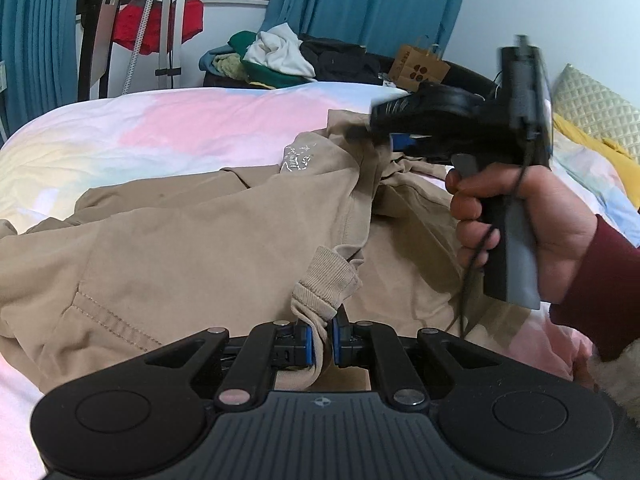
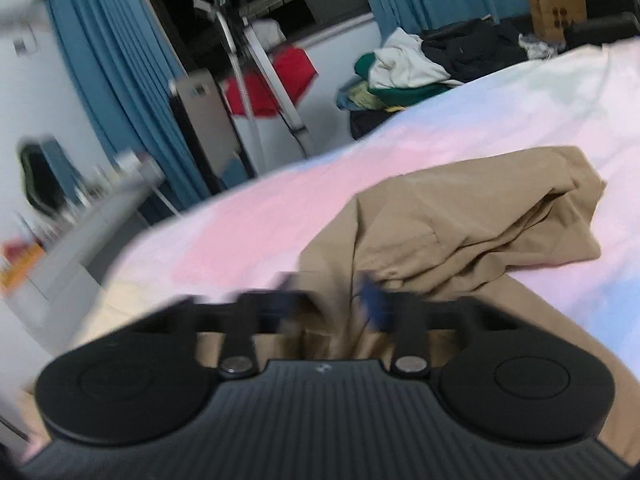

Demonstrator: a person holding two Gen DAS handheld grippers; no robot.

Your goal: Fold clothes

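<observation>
The tan jacket [image 1: 192, 240] lay spread and rumpled on the bed [image 1: 160, 128], over the pastel cover, with one part bunched up on the far side. The left tool [image 1: 323, 340] was closed on a ribbed cuff [image 1: 326, 280], and the cloth passed between its blue pads [image 1: 308, 340]. The right tool [image 2: 332, 312], gripped by the person's hand [image 1: 532, 232], was pressed into the fabric near the collar; its picture was blurred by motion, so I could not tell if it was pinching the cloth or standing open around it. To my judgement the step in hand was a sleeve fold, the cuff being carried across the body of the jacket. The next move would call for a taut sleeve and a flat landing on the chest, with the other side kept from sliding. How many folds the garment already had was not clear, because its near edge was hidden under both tools and its left side was cut off by the frame. Behind the bed a heap of other clothes [image 1: 280, 56] waited, too far to make out well.
</observation>
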